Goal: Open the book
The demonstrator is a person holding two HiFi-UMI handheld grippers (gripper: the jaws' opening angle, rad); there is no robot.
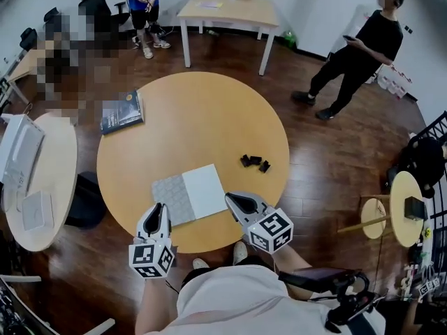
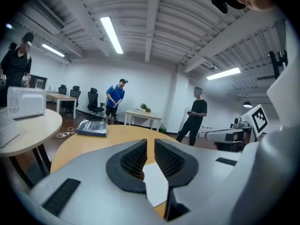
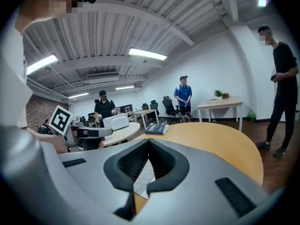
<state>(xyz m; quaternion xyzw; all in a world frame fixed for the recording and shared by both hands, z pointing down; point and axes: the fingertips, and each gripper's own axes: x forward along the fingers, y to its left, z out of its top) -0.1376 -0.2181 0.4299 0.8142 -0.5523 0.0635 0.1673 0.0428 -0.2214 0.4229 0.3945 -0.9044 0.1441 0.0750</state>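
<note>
A dark blue closed book [image 1: 122,112] lies at the far left of the round wooden table [image 1: 209,110]; it also shows in the left gripper view [image 2: 93,127] and the right gripper view [image 3: 157,128]. Near the front edge lies a flat thing, grey patterned on its left half and white on its right [image 1: 190,194], like an open book. My left gripper [image 1: 158,206] hovers at its near left corner, shut and empty [image 2: 150,142]. My right gripper [image 1: 229,197] sits at its near right corner, jaws together, holding nothing [image 3: 148,142].
A few small black pieces [image 1: 255,162] lie on the table's right side. A second round table [image 1: 59,180] with a white appliance [image 1: 21,149] stands to the left. Two people [image 1: 143,5] [image 1: 360,54] stand beyond the table, near a rectangular desk [image 1: 227,12].
</note>
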